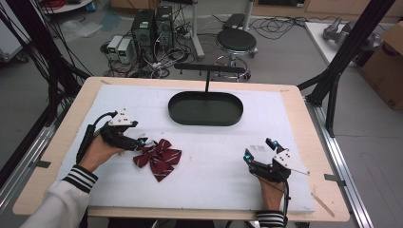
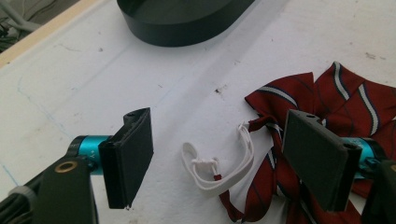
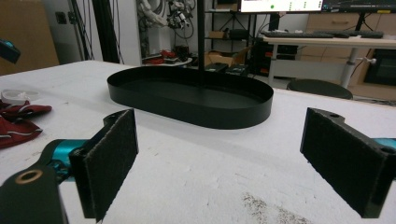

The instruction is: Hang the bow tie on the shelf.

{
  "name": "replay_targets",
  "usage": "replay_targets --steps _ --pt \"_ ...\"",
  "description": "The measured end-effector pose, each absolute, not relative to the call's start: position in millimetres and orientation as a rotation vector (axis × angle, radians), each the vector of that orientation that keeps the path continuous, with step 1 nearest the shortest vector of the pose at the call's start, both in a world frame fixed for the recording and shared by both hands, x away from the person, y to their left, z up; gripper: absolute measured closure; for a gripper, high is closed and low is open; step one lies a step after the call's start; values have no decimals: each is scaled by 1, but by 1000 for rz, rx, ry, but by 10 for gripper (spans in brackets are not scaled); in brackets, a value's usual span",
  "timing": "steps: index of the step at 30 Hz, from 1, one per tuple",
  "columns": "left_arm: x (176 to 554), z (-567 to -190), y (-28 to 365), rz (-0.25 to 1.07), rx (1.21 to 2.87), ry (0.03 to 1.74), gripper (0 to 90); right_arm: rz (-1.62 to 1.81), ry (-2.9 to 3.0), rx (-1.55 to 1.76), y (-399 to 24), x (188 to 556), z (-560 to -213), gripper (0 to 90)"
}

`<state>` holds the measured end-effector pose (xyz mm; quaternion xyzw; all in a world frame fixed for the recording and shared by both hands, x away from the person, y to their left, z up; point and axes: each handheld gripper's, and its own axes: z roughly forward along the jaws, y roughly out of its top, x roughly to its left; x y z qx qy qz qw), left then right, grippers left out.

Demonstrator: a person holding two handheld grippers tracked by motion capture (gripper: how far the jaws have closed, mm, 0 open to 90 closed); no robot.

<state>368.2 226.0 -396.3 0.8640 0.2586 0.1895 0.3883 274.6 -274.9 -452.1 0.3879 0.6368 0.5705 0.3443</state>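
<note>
A dark red bow tie (image 1: pixel 159 159) with white stripes lies on the white mat at the front left. Its white elastic strap (image 2: pixel 219 163) is looped beside it, on the mat between my left jaws. My left gripper (image 1: pixel 140 142) (image 2: pixel 218 135) is open, low over the strap, with one jaw above the bow tie (image 2: pixel 345 100). A black oval tray (image 1: pixel 205 122) (image 2: pixel 177 28) (image 3: pixel 196 109) sits at the middle back with a T-shaped stand (image 1: pixel 207 80) rising from it. My right gripper (image 1: pixel 259 149) (image 3: pixel 224 135) stands open and empty at the front right, facing the tray.
The white mat (image 1: pixel 285 118) covers a wooden table (image 1: pixel 304 128). Black frame posts (image 1: pixel 351 42) stand at the right and left edges. Behind the table are a stool (image 1: pixel 236 40), computer towers (image 1: pixel 145 28) with cables, and a cardboard box (image 1: pixel 387 66).
</note>
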Motion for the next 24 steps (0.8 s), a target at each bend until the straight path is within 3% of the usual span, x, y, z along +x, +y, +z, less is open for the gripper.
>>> replay_targets --steps 6,15,24 --pt "376 -402 219 414 2246 632 292 1488 1648 1016 -275 274 -452 103" --pt "383 -411 214 350 2343 566 465 1493 1645 1021 -275 274 -452 104" --pt "386 -412 211 348 2422 550 496 1492 1644 1026 -275 274 -452 104"
